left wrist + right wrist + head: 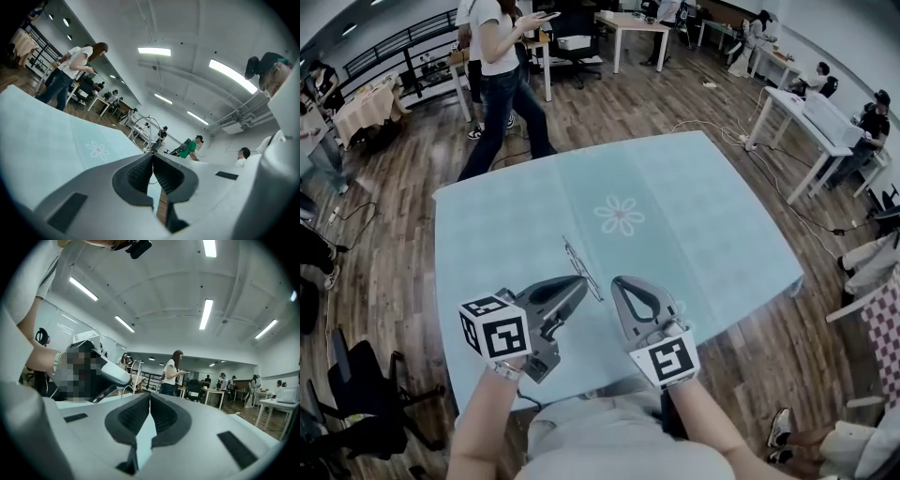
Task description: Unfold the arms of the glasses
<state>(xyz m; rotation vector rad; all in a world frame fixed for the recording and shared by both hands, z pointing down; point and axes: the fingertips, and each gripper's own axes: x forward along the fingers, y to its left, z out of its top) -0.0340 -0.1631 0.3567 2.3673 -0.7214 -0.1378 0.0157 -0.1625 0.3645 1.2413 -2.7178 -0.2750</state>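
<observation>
Left tool (579,281): it is clenching the glasses (580,268); in the left gripper view its jaws are meeting on the thin wire frame, which is sticking out past the tips.
Right tool (624,284): it is sitting clenched with nothing in it; in the right gripper view the pads (161,414) are pressing together with only a sliver of tabletop showing behind them.
Glasses: they are lying along a slanted line over the near half of the tabletop (722,234), pinched at the left tool's tip and just beside the right tool's tip. In the left gripper view a round wire rim (148,130) is standing up above the jaw tips. Whether the arms are folded or out is too fine to tell, and so is whether the frame is touching the tabletop.
Tools together: both are pointing away from the person, side by side, tips close together and apart from each other; the left tool is leaning toward the right one.
Tabletop: a pale blue cloth is covering it, with a white flower (620,215) printed beyond the glasses.
Hands: a bare forearm is reaching up from the bottom edge behind each tool's marker cube.
Room: a standing person (502,75) is looking down at something in hand beyond the tabletop's far corner; others are sitting at desks on the right.
</observation>
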